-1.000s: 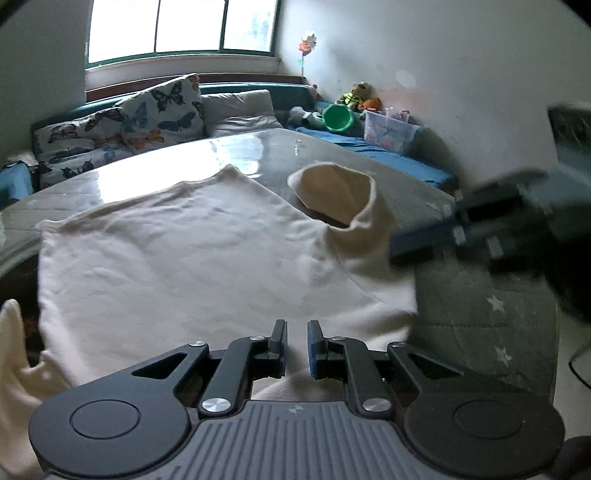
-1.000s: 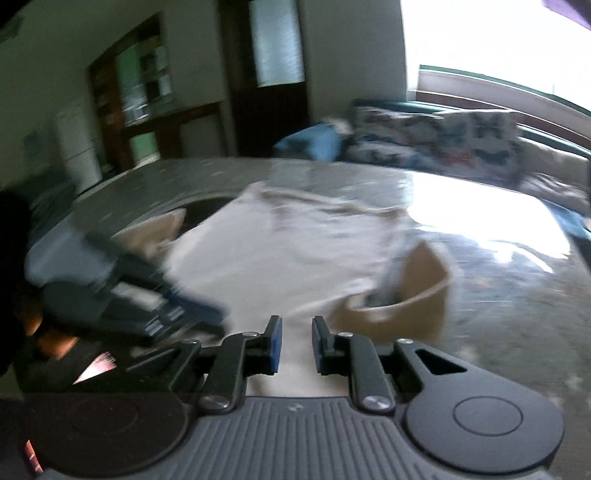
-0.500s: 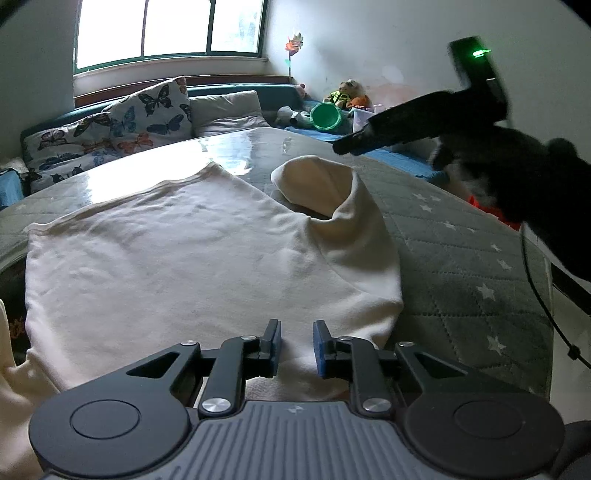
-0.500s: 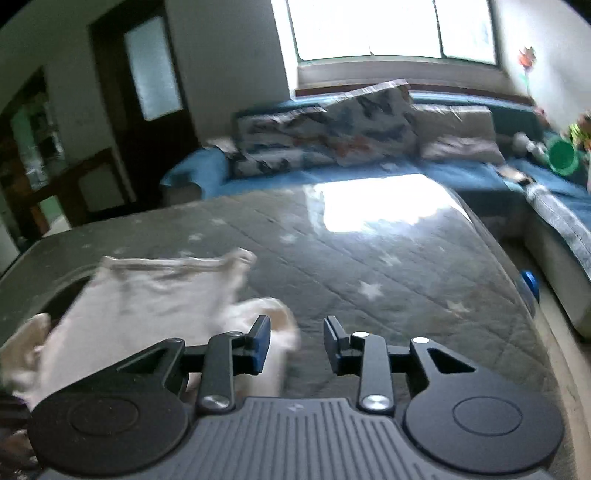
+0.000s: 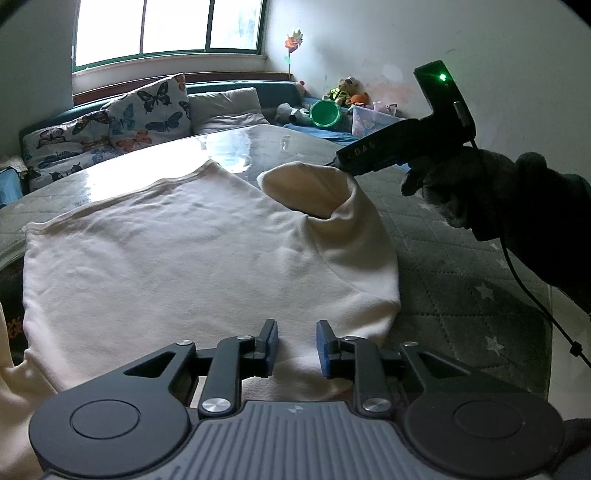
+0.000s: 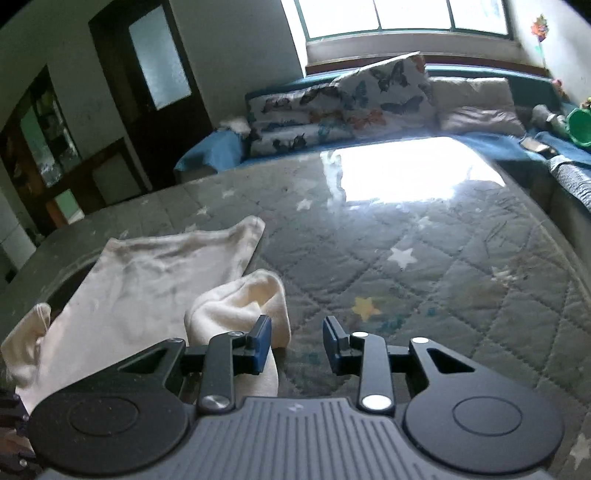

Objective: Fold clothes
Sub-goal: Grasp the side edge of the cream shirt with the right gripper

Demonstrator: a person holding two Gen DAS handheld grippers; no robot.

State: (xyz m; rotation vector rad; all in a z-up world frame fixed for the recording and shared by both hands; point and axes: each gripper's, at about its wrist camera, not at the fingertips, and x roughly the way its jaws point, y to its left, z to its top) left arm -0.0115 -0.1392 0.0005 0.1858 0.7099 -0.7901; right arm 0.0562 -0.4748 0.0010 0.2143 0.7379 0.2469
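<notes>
We see a cream garment (image 5: 177, 258) lying spread on a grey quilted tabletop (image 5: 461, 266) with star marks, and it takes the left and middle part of this surface in the left wrist view. Its near edge goes under the left claw (image 5: 296, 345), whose jaws are opening at this moment; the cloth lies below the gap and the blue pads do not press on it, so this claw is released. At the far right corner of the garment a part of the cloth stands up like an open pocket (image 5: 314, 188) (it can be a sleeve or a collar, we cannot tell which). The right claw (image 5: 338, 162) is seen from the side there, held by a dark gloved hand (image 5: 480, 192), with its tip just beside the raised cloth; if it touches, we cannot tell. In the right wrist view the right claw (image 6: 297, 341) has its jaws apart and nothing between them, only the tabletop (image 6: 424, 258) is under the gap. Its left pad is just beside the raised fold (image 6: 240, 310) of the garment (image 6: 147, 273). Far behind, butterfly cushions (image 6: 351, 99) lie on a blue sofa (image 6: 210, 151) under a window (image 6: 399, 16).
</notes>
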